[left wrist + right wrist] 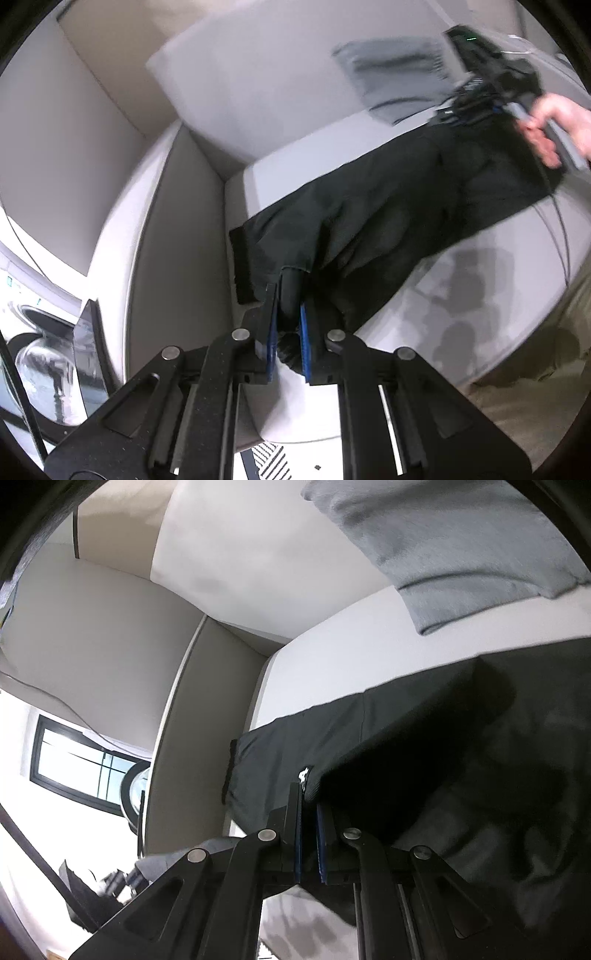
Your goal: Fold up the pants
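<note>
You are clamping the black pants (388,221) in both grippers: your left gripper (288,295) is pinching a bunched edge, your right gripper (309,797) the ribbed hem. The pants are lying along the white bed's (295,155) near edge, beside the grey garment (461,546).

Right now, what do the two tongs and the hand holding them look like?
Both the left tongs and right tongs are matte black linkage frames with round silver pivot pins and blue pads lining the fingers. A bare hand grips a grey handle; thin dark cables trail below it. No sleeve is visible.
</note>
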